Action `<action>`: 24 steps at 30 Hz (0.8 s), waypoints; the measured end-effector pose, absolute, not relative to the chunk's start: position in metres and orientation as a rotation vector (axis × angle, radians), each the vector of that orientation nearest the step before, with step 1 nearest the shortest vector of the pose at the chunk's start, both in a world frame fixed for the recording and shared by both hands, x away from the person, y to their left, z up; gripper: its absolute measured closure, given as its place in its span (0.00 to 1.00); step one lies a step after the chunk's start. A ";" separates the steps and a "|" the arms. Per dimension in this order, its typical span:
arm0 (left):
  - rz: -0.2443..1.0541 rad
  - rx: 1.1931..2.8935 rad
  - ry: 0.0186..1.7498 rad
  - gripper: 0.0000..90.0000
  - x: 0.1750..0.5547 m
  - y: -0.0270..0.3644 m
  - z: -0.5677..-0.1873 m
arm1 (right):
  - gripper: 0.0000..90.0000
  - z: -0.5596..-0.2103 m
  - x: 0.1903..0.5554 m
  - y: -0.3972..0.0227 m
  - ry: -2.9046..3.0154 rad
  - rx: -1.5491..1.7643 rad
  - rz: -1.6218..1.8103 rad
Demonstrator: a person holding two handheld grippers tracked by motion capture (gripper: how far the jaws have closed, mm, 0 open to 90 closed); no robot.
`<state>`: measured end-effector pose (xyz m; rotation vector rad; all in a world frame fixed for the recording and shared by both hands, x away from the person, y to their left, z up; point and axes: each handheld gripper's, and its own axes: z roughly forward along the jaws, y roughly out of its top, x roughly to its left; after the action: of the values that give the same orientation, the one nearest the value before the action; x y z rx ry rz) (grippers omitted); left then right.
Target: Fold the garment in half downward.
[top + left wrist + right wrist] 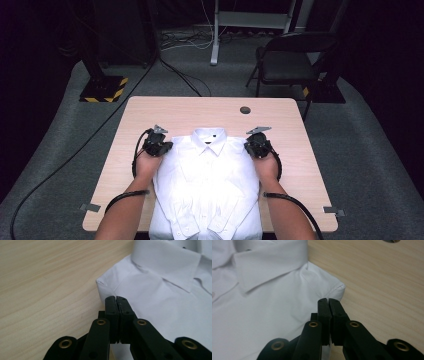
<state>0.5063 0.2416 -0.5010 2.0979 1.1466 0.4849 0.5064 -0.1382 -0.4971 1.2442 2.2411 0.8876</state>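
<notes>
White shirt (206, 185) lies folded on the desk (280, 120), collar (209, 136) at the far end, sleeves folded in w/ cuffs near the front edge, hem hanging a bit over that edge.

Left gripper (165, 147) sits at the shirt's left shoulder corner; in the left gripper view (116, 300) its jaws are pressed together, edge of the fabric pinched between them just below the folded corner. Right gripper (251, 147) mirrors it at the right shoulder; the right gripper view (328, 301) shows the jaws closed tight, a sliver of white cloth caught at the tips. Both grips look shallow, right at the edge.

Risks, as I judge them:
- Thin bite, so cloth could slip out on lift, esp. right side where little fabric is caught.
- May have only the top layer; lifting then opens the fold instead of moving the whole shirt.
- Uneven lift btw hands would skew the shirt, sleeves slide out, collar creases.
- Hem already over the desk edge, so a pull toward the person could drag it off.
</notes>
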 end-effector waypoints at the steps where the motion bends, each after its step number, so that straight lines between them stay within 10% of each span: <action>1: 0.488 2.099 1.125 0.98 0.505 0.241 -0.498 | 0.98 -0.494 0.504 -0.139 2.238 1.231 0.912; 24: 0.499 2.038 1.035 0.98 0.506 0.239 -0.458 | 0.99 -0.455 0.501 -0.140 2.213 1.140 1.005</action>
<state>0.5062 0.2386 -0.4580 2.0380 1.0345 0.4994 0.5006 -0.1404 -0.4551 1.1403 2.2130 1.0054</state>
